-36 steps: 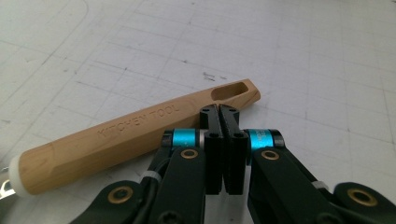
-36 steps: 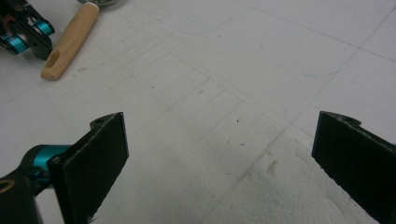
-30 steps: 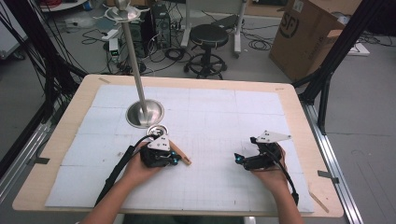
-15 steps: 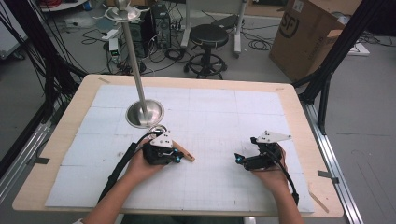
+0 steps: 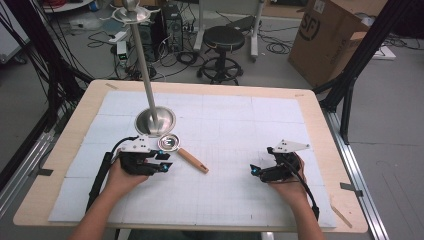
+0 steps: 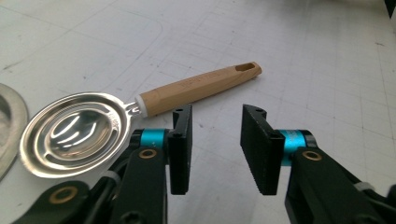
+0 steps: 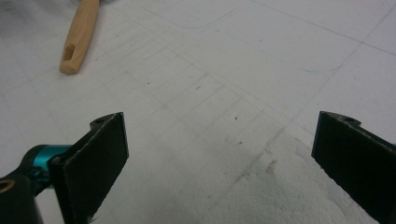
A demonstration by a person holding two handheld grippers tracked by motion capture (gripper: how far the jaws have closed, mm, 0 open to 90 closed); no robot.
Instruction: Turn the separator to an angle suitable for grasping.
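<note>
Strainer just beyond left gripper's fingers

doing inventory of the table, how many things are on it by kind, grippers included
strainer spoon with wooden handle: 1
metal stand with round base: 1
grippers: 2, left gripper and right gripper, both open and holding nothing
total: 4

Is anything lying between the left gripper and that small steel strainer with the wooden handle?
Nothing visible does. The small steel strainer with the wooden handle lies flat on the white mat just ahead of the left gripper, whose jaws have just been opening with nothing between them.
</note>
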